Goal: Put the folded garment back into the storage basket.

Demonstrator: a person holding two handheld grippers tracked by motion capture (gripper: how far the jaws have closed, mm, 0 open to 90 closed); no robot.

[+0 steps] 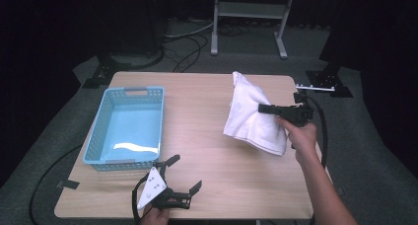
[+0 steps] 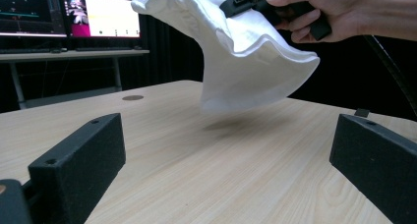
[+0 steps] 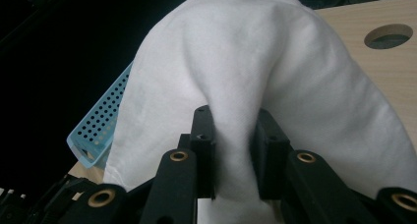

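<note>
Basket (image 3: 101, 130) mostly behind towel (image 3: 255, 86)

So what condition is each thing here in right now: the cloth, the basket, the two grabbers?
White towel: bunched, lifted clear of the table, hanging from the right gripper.
Blue basket: upright on the table, empty.
Right gripper: jaws pinched on a fold of the towel.
Left gripper: jaws wide open, holding nothing, low over the table's near edge.
Table: bare wood under the towel.

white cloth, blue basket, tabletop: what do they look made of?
White cloth: soft woven or fleecy fabric, matte; it drapes and folds where the right gripper pinches it. Blue basket: likely moulded plastic, slightly glossy floor, perforated walls. Table: light wood-grain surface, probably laminate or veneer; which one is unclear.
</note>
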